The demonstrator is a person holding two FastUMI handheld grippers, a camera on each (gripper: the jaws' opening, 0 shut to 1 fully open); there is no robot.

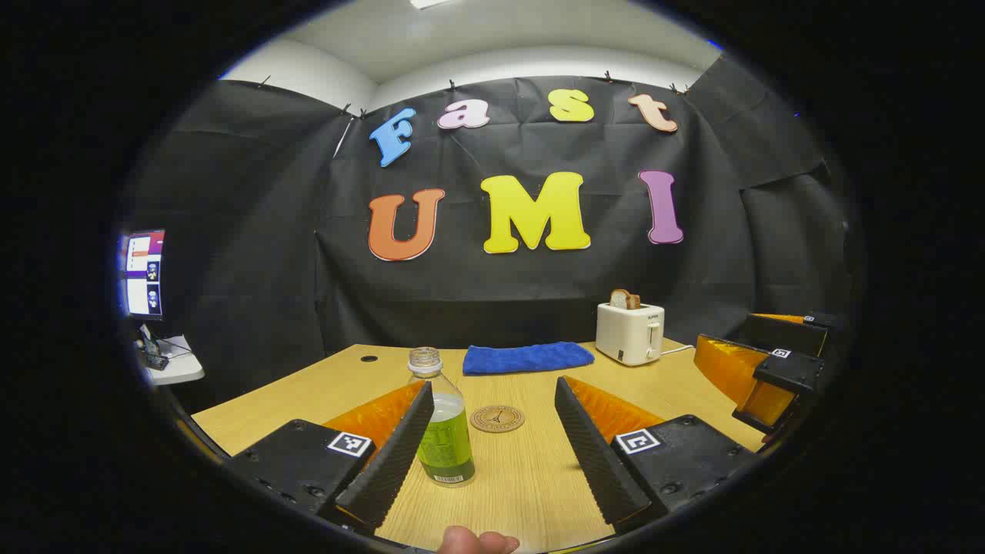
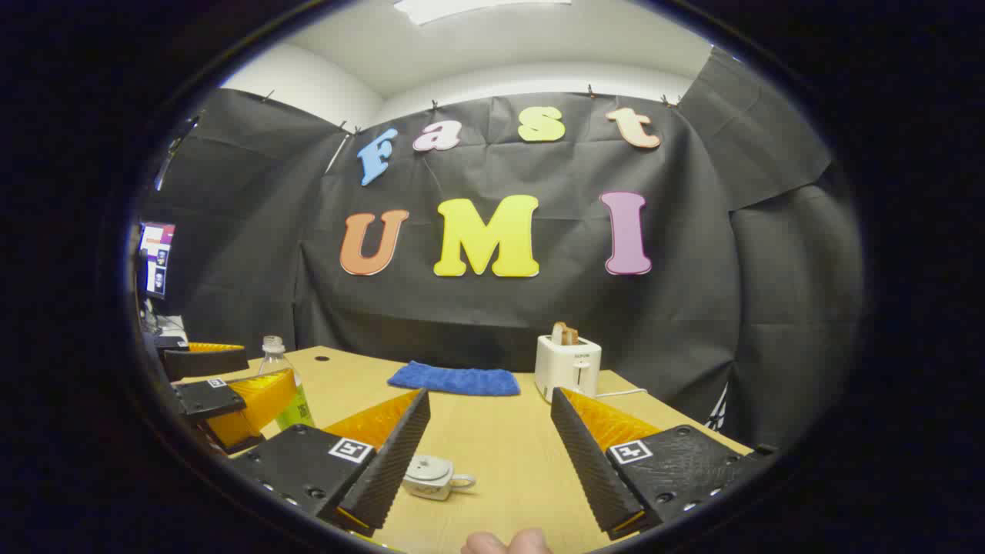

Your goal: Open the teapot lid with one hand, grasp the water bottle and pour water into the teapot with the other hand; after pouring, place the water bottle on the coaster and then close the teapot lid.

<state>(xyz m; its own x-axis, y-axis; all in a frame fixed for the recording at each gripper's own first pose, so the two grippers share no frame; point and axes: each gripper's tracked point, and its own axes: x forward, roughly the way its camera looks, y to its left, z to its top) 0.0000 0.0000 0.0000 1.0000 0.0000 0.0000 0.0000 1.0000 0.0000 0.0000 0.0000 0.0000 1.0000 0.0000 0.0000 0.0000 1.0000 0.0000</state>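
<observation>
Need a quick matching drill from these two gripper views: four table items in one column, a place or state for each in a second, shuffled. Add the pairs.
Things:
1. water bottle
2. coaster
3. teapot
4. toaster

Places or states:
A. small and white, lid on, low between the right gripper's open fingers
B. at the back of the table, bread sticking out of the top
C. uncapped, standing upright next to the left gripper's left finger
D. round and flat, bare, lying just right of the bottle

Pairs: 1-C, 2-D, 3-A, 4-B
</observation>
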